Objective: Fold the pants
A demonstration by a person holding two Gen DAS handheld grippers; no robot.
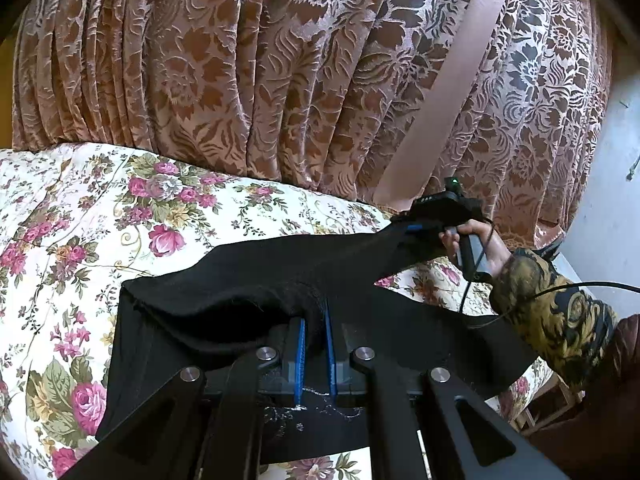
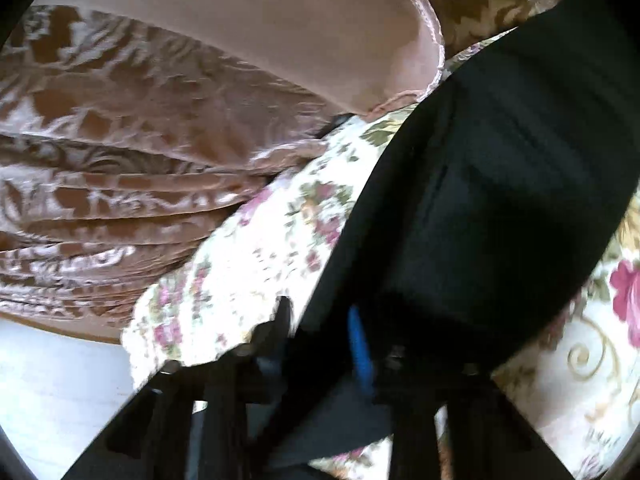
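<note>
I am clamping my left gripper [image 1: 315,320] on the black pants [image 1: 260,276], which are lying stretched across the floral bedspread [image 1: 100,208]; my right gripper [image 1: 408,229] is pinching their far edge.

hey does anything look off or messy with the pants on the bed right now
Nothing is damaged or spilled. The black pants hang bunched and rumpled between the left gripper and right gripper, both shut on the cloth, above the floral bedspread. Not flat yet.
</note>
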